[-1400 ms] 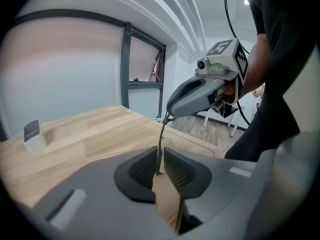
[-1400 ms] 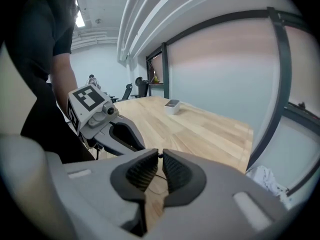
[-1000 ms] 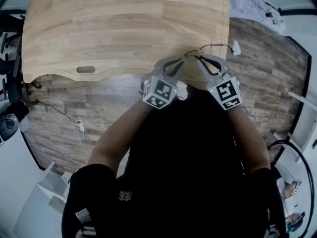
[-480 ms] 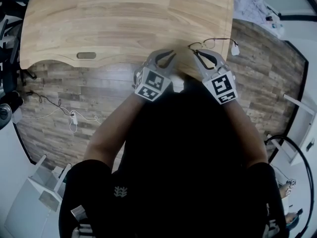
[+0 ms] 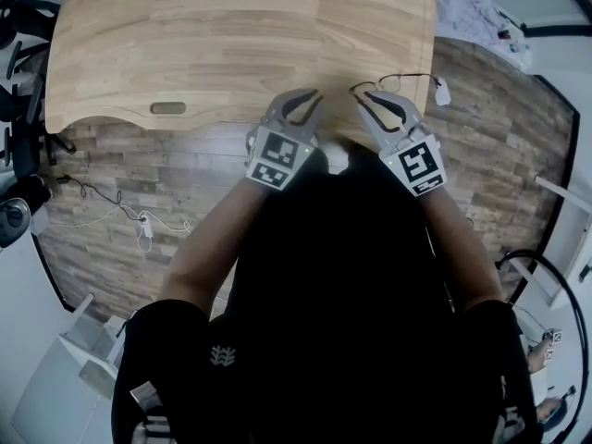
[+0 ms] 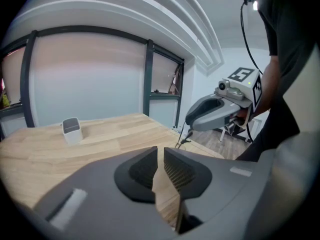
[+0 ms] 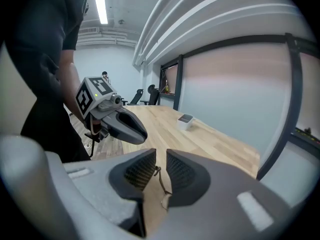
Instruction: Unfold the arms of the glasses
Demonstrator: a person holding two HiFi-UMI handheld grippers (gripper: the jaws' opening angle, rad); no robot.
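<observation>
right gripper (image 7: 160,167): pads have just been opening, now a slit apart, grip released. Thin wire of the glasses (image 5: 391,83) sits between them, not clamped. left gripper (image 6: 160,165): pads a slit apart, nothing in them, only table (image 5: 185,44) wood shows through the gap. The glasses are at the table's near right corner, running toward 2 o'clock from the right tips, with a white tag (image 5: 441,91) at the far end. The white bin (image 6: 71,130) is at 10 o'clock in the left gripper view and 1 o'clock in the right gripper view; contents can't be made out. Head view crops the bin at 12 o'clock, but only it shows the whole glasses.
</observation>
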